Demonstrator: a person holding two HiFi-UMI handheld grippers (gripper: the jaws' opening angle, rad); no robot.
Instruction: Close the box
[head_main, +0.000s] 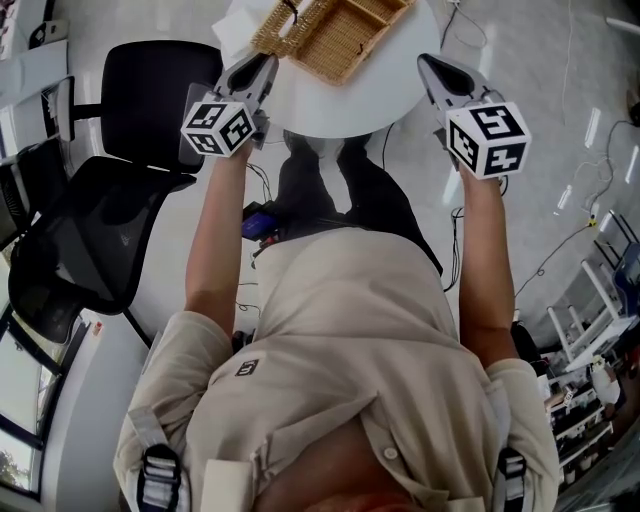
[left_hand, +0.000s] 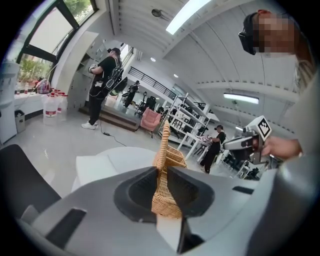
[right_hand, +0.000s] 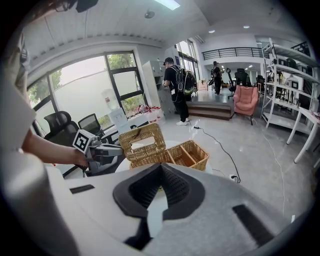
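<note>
A wicker box stands on the round white table with its lid raised upright. In the left gripper view the lid shows edge-on and fills the narrow gap between the jaws. My left gripper is shut on the lid's side edge. From the right gripper view, the left gripper touches the left edge of the lid, and the box shows open compartments. My right gripper is shut and holds nothing, to the right of the box.
Two black office chairs stand left of the table. Cables lie on the floor to the right, near a white rack. People stand far off, with a pink armchair and shelves beyond.
</note>
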